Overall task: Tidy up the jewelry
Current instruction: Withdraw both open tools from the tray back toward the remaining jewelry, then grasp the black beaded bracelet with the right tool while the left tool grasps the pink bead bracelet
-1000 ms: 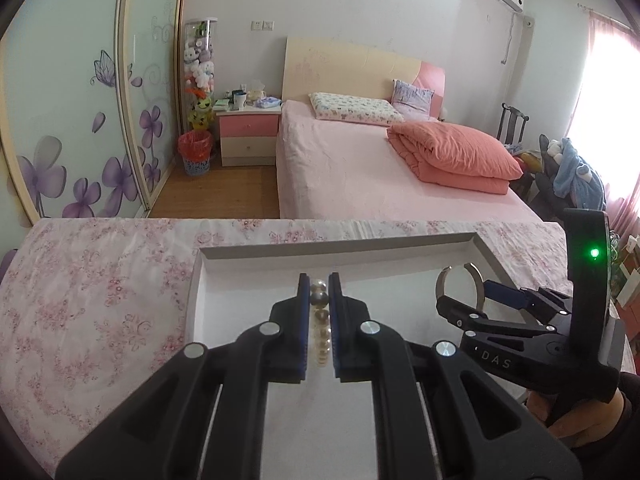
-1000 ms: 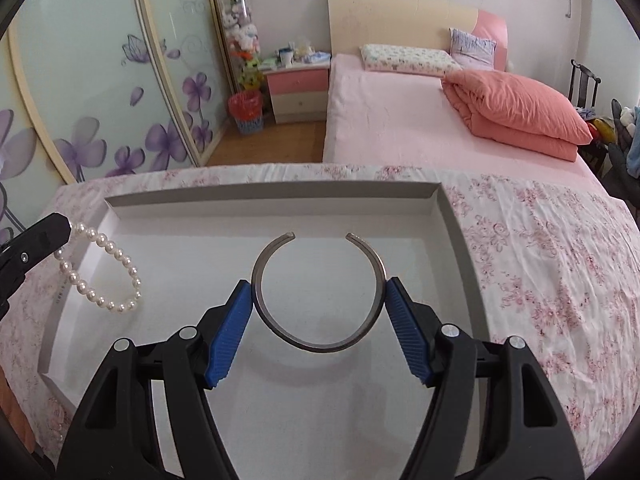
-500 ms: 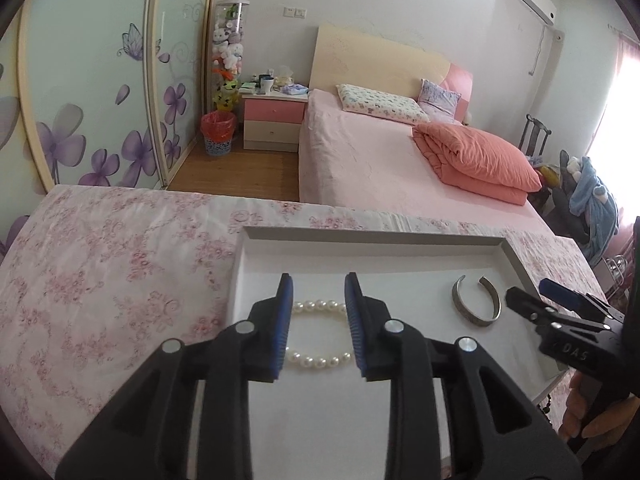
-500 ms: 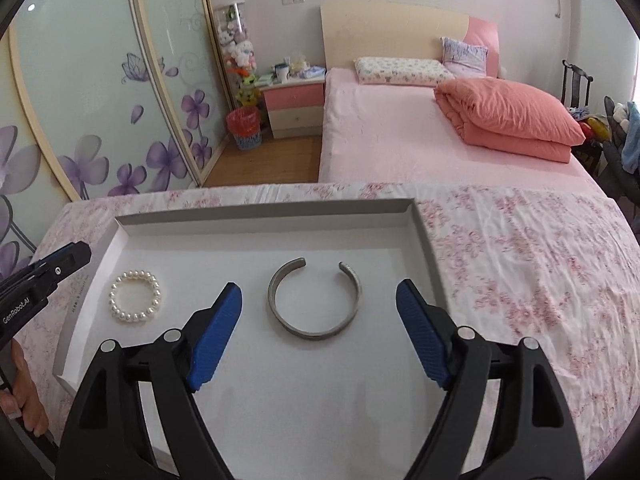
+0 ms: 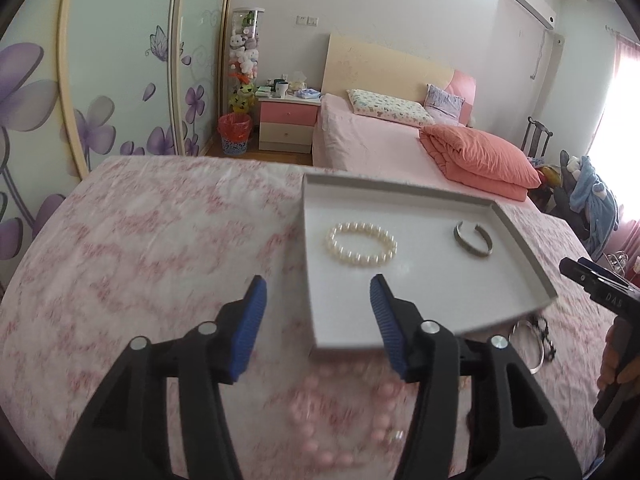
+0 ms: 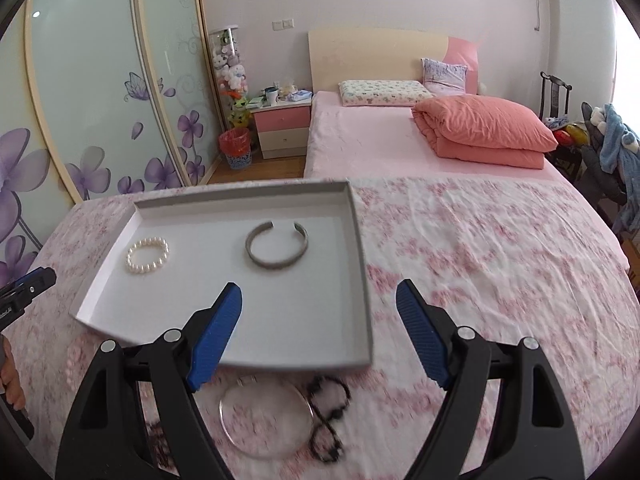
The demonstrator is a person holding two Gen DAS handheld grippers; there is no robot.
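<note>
- White tray (image 6: 362, 292) on floral-clothed bench (image 6: 480, 264); holds pearl bracelet (image 6: 147, 255) at left and silver cuff bangle (image 6: 277, 245) mid-tray, apart from each other
- Unsorted, near tray's front edge: thin silver bangle (image 6: 266, 420), black beaded piece (image 6: 328, 416) touching it, pink bead strand (image 5: 340, 420) (blurred)
- Left hand-held gripper (image 5: 316, 320): jaws apart, empty
- Right hand-held gripper (image 6: 320, 336): jaws apart, empty
- Risk: thin bangle lies flat, pads may slip; black beads may drag along
- Lettering: "DAS" on right gripper body, seen from left wrist
</note>
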